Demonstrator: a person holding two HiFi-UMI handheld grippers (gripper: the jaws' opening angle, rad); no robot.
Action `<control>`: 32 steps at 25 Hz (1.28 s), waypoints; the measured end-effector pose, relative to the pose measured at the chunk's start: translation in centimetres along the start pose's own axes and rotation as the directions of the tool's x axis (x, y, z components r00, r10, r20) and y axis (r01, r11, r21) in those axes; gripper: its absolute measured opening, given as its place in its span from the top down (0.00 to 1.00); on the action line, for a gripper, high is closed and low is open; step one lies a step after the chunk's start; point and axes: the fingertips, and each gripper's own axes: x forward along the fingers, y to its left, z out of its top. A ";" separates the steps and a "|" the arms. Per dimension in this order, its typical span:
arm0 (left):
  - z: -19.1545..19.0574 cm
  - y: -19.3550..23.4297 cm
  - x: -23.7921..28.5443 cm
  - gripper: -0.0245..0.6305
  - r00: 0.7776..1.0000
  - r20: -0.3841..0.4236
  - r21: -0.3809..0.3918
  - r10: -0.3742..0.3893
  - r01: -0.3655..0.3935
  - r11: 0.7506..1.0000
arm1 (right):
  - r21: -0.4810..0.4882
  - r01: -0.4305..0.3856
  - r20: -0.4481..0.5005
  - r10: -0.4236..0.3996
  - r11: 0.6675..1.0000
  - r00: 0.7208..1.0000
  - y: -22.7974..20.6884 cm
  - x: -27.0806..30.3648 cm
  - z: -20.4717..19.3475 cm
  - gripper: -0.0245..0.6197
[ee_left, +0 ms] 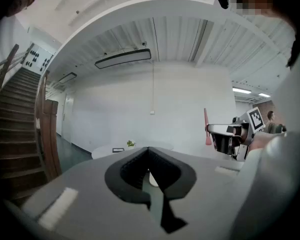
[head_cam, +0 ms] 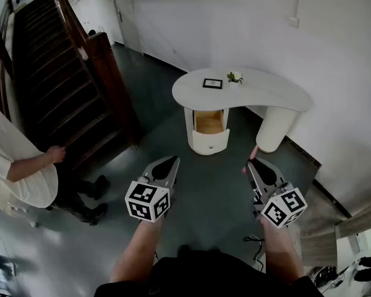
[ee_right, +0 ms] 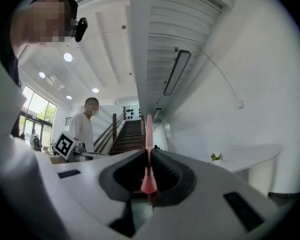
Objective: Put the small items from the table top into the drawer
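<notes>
A white curved table [head_cam: 266, 94] stands ahead by the wall, its drawer [head_cam: 209, 123] pulled open in the left pedestal. On top lie a small dark picture frame [head_cam: 212, 83] and a little potted plant [head_cam: 235, 77]. Both grippers are held low, well short of the table. My left gripper [head_cam: 173, 159] is shut with nothing in it; its jaws meet at the tip in the left gripper view [ee_left: 148, 149]. My right gripper [head_cam: 250, 162] is shut on a thin pink stick [ee_right: 148, 134], which pokes out past the tips [head_cam: 254, 151].
A person in a white top [head_cam: 18, 169] stands at the left beside a dark wooden staircase [head_cam: 49, 73]. Dark floor [head_cam: 216, 178] lies between me and the table. A white wall [head_cam: 334, 36] runs behind the table.
</notes>
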 end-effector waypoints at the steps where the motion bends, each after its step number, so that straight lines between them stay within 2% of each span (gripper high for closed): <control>1: 0.0 -0.3 0.0 0.95 1.000 -0.003 0.001 -0.001 0.001 1.000 | 0.006 0.003 0.002 -0.003 1.000 1.000 -0.1 -0.2 -0.2 0.88; 13: 0.0 -3.0 0.3 0.95 1.000 0.000 0.000 0.007 -0.007 1.000 | 0.014 -0.015 -0.007 0.015 1.000 1.000 -0.4 -3.5 -0.5 0.88; 18: 0.0 -4.8 0.5 0.95 1.000 0.000 -0.005 0.013 -0.013 1.000 | 0.031 -0.067 0.015 0.066 0.997 0.998 -0.8 -5.2 0.5 0.88; 24: -1.2 -6.3 1.3 0.95 1.000 -0.021 -0.017 0.002 -0.002 1.000 | 0.049 -0.077 0.013 0.076 0.996 0.997 -1.5 -6.0 0.4 0.88; 32: -2.3 -6.1 4.1 0.95 0.999 -0.032 -0.048 -0.033 0.031 0.998 | 0.148 -0.047 0.001 0.047 0.988 0.999 -4.4 -4.7 -0.1 0.88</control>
